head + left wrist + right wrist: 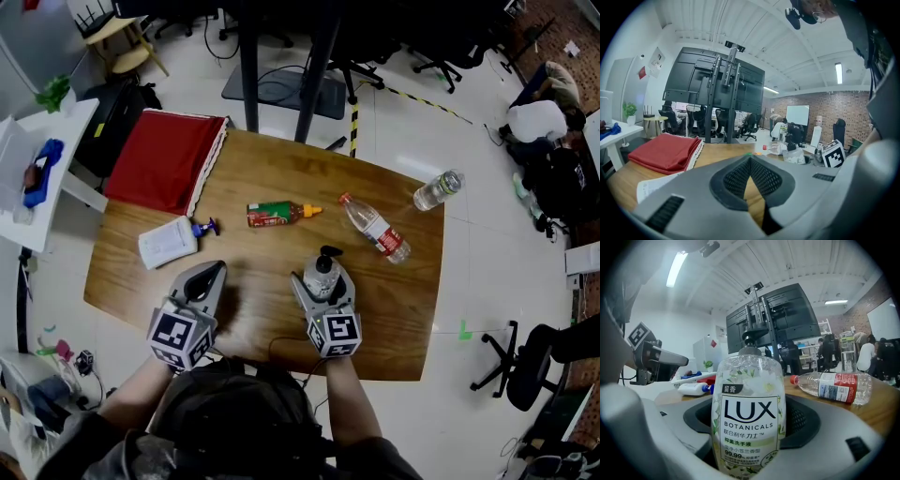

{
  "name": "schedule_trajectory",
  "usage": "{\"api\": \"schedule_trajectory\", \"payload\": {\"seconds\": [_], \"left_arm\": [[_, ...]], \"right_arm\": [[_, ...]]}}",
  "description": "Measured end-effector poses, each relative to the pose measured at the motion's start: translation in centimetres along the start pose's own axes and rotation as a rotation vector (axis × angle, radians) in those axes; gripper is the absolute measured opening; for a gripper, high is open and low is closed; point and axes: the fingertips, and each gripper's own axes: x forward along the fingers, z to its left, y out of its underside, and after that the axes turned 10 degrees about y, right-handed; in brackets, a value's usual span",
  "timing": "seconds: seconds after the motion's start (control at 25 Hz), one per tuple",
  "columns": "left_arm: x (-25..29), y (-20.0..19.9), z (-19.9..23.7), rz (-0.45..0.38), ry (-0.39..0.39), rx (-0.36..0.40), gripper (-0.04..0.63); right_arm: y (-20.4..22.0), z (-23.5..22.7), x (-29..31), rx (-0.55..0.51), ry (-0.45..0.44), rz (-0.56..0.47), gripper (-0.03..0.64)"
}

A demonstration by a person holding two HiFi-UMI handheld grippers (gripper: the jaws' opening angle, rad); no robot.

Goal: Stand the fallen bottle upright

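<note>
A clear LUX pump soap bottle (pixel 323 272) (pixel 749 413) stands upright near the front of the wooden table (pixel 272 169). My right gripper (pixel 323 280) (pixel 750 430) is shut on its body from both sides. A water bottle with a red label and cap (pixel 375 228) (pixel 834 386) lies on its side just beyond it. A red and green sauce bottle (pixel 278 214) also lies flat at mid table. To the left, my left gripper (pixel 208 275) (pixel 750 165) rests low over the table, shut, with nothing in it.
A white bottle with a blue cap (pixel 172 240) lies at the left. A folded red cloth (pixel 164 159) (pixel 665 152) hangs over the far left corner. Another clear bottle (pixel 438 190) lies at the table's right edge. Office chairs and a black stand are beyond the table.
</note>
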Motion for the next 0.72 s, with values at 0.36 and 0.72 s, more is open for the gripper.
{"api": "schedule_trajectory", "payload": {"seconds": [0.36,0.72], "left_arm": [[-0.6,0.0,-0.1,-0.009,-0.002,0.004,0.020],[-0.9,-0.6,-1.1,-0.023,0.016,-0.002,0.020]], "right_arm": [[0.6,-0.2,-1.5,-0.037,0.026,0.006,0.385],[1.7,0.4,-2.2,-0.144,0.040,0.047,0.385]]}}
